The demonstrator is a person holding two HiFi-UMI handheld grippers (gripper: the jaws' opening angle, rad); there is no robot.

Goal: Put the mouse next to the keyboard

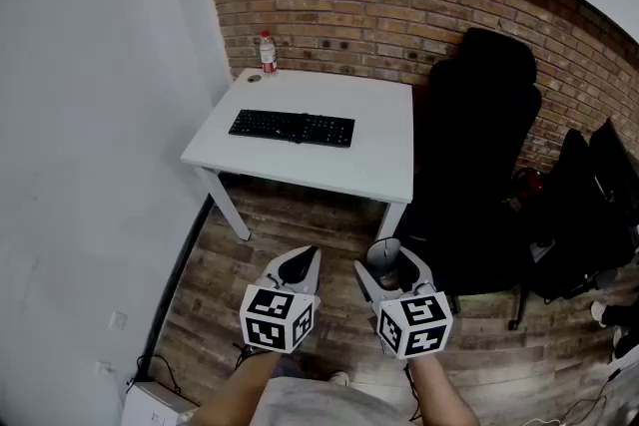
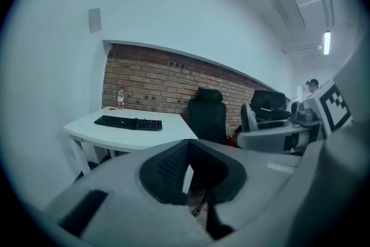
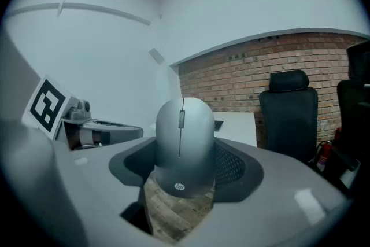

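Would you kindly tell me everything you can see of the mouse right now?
The mouse is rounded, matt grey and plastic-looking, with a scroll wheel in a central seam and a small logo at its near end. The right gripper clamps its sides; nothing else touches it. It hangs above the wooden floor, nose toward the white table, well short of it.

The table (image 1: 379, 150) lies bare right of the keyboard (image 1: 292, 127); a black chair (image 1: 479, 115) stands against its right edge, a bottle (image 1: 267, 53) at its back-left corner.
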